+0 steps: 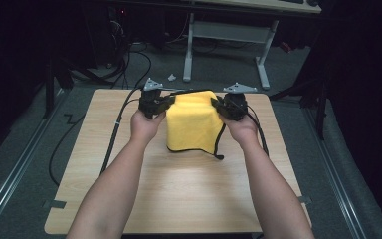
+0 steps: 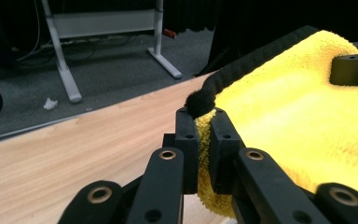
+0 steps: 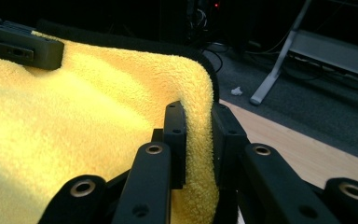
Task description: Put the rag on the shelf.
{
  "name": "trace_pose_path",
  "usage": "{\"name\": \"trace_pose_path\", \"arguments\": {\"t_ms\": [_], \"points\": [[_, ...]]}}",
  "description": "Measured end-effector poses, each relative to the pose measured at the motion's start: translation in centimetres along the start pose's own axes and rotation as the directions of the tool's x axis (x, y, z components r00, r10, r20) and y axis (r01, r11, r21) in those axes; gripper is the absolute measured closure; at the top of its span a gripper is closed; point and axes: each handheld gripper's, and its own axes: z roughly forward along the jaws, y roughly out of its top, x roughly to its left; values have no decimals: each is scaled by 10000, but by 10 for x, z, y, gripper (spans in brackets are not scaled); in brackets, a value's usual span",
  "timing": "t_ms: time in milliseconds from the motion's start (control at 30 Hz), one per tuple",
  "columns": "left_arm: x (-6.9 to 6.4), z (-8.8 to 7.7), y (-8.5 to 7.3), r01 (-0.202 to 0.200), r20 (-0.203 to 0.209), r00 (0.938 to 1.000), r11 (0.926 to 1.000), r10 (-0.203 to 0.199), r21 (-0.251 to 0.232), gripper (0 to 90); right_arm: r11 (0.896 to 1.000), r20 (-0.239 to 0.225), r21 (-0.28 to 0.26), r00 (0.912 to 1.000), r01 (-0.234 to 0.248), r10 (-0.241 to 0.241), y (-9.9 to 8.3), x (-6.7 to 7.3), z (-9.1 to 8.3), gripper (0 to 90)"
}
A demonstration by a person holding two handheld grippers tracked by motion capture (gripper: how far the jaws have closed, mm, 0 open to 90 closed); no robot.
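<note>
A yellow towel with a black hem hangs over the far half of the wooden table, held up by its two top corners. My left gripper is shut on the towel's left corner, and my right gripper is shut on the right corner. The towel's lower edge drapes down to the tabletop. In the left gripper view the jaws pinch the yellow towel just below its black hem, my left gripper closed tight. Folded yellow towel sits clamped in my right gripper in the right gripper view.
Both forearms reach in from the near edge. A black cable runs across the table's left side. Beyond the far edge stands a grey desk frame on dark carpet, with a scrap of white paper on the floor.
</note>
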Motion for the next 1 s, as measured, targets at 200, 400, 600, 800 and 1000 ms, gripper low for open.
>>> {"name": "trace_pose_path", "arguments": {"t_ms": [200, 400, 600, 800, 1000], "points": [[3, 3, -8, 136, 80, 9999, 9995, -139, 268, 841, 9992, -346, 64, 9986, -406, 408, -7, -2, 5, 790], [5, 4, -16, 270, 144, 9995, 9990, -275, 363, 848, 9969, -762, 136, 9940, -771, 779, -12, -7, 6, 787], [8, 5, -26, 512, 260, 9983, 9977, -524, 455, 853, 9919, -1121, 125, 9856, -1261, 1267, -19, -11, 9, 779], [13, 8, -39, 862, 482, 9949, 9951, -885, 486, 852, 9843, -1322, 108, 9755, -1761, 1760, -29, -13, 13, 788], [16, 12, -51, 1102, 609, 9916, 9919, -1141, 633, 853, 9846, -1434, 270, 9741, -1728, 1749, -37, -13, 16, 799]]}}
